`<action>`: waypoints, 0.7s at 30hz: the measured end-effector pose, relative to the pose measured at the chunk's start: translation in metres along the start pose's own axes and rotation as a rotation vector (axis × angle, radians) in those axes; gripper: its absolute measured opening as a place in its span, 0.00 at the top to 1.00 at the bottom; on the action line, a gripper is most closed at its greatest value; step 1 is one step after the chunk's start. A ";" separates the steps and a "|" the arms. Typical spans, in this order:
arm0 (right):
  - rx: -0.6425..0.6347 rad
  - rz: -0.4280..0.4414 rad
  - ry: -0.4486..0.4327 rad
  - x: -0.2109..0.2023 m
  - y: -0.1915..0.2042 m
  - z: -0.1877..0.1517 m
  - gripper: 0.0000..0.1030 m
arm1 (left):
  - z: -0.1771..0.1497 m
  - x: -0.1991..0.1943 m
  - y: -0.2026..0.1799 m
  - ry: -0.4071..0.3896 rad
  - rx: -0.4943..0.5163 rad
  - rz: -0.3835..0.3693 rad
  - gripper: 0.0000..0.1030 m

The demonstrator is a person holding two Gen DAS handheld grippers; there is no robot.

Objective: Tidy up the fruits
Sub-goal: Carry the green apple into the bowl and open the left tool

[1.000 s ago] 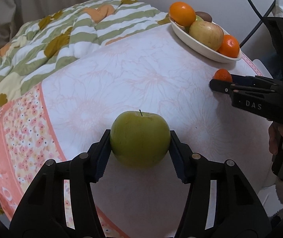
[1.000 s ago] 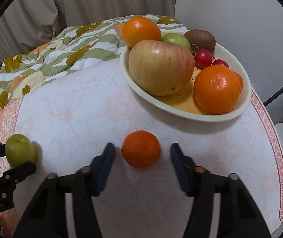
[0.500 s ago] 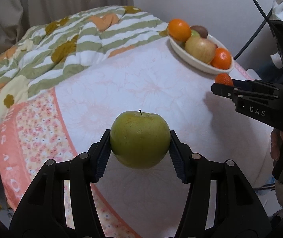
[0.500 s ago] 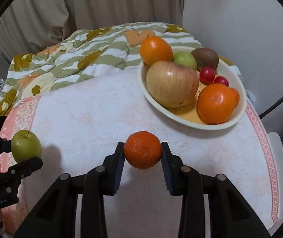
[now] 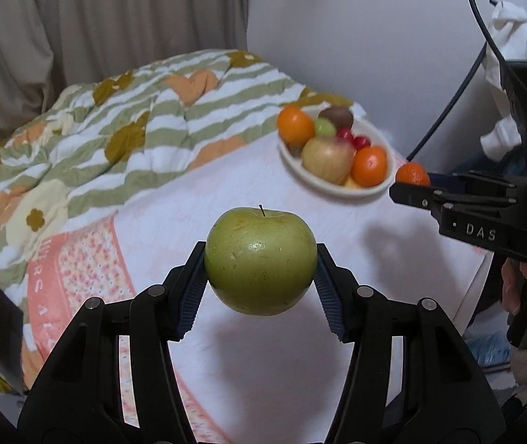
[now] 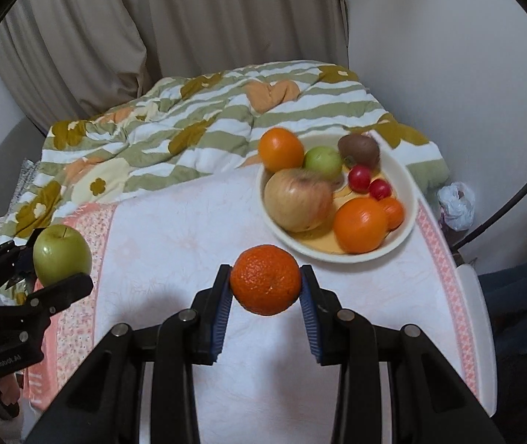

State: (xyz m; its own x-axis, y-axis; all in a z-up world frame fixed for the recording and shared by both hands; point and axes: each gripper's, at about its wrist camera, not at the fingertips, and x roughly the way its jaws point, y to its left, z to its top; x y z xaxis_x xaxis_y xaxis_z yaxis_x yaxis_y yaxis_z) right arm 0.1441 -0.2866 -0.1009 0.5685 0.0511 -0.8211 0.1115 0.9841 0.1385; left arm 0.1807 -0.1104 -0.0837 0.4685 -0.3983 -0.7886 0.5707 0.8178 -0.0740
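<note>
My left gripper (image 5: 260, 281) is shut on a green apple (image 5: 260, 261) and holds it in the air above the white tablecloth; the apple also shows at the left of the right wrist view (image 6: 61, 255). My right gripper (image 6: 266, 288) is shut on a small mandarin (image 6: 266, 284), lifted above the table just short of the cream fruit bowl (image 6: 407, 181). The mandarin shows at the right of the left wrist view (image 5: 412, 174). The bowl (image 5: 322, 183) holds a large apple (image 6: 298, 199), two oranges, a small green fruit, a kiwi and two red fruits.
A floral tablecloth (image 6: 189, 244) with a pink border covers the table. A striped green and white quilt (image 6: 189, 125) lies behind it, with curtains and a wall beyond. A black cable (image 5: 448, 111) hangs at the right. The table's right edge (image 6: 477, 314) is near the bowl.
Both grippers have risen and pulled back from the table with their fruit. The right gripper, open around the mandarin a second ago, has shut on it and lifted it.
</note>
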 end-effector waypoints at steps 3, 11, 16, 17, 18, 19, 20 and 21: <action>-0.024 0.020 -0.003 -0.008 -0.018 0.008 0.68 | 0.015 -0.001 -0.019 -0.021 -0.025 0.026 0.37; -0.123 0.064 0.010 -0.009 -0.076 0.031 0.68 | 0.051 0.019 -0.071 -0.044 -0.121 0.047 0.37; -0.160 0.091 0.004 -0.004 -0.109 0.049 0.68 | 0.073 0.041 -0.100 -0.047 -0.158 0.054 0.37; -0.166 0.096 0.005 -0.003 -0.115 0.053 0.68 | 0.077 0.044 -0.104 -0.044 -0.166 0.054 0.36; -0.172 0.100 0.004 -0.003 -0.121 0.055 0.68 | 0.082 0.051 -0.109 -0.041 -0.180 0.053 0.37; -0.178 0.103 0.004 -0.002 -0.127 0.058 0.68 | 0.086 0.057 -0.112 -0.042 -0.190 0.051 0.37; -0.183 0.106 0.004 0.000 -0.132 0.061 0.68 | 0.090 0.061 -0.114 -0.043 -0.194 0.050 0.36; -0.186 0.110 0.005 0.002 -0.138 0.064 0.68 | 0.096 0.068 -0.119 -0.043 -0.193 0.057 0.37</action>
State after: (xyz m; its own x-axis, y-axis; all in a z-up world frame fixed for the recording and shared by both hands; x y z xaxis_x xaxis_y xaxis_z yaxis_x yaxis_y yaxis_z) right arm 0.1819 -0.4331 -0.0858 0.5647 0.1602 -0.8096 -0.1033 0.9870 0.1233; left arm 0.2098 -0.2746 -0.0701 0.5272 -0.3628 -0.7684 0.4040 0.9025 -0.1489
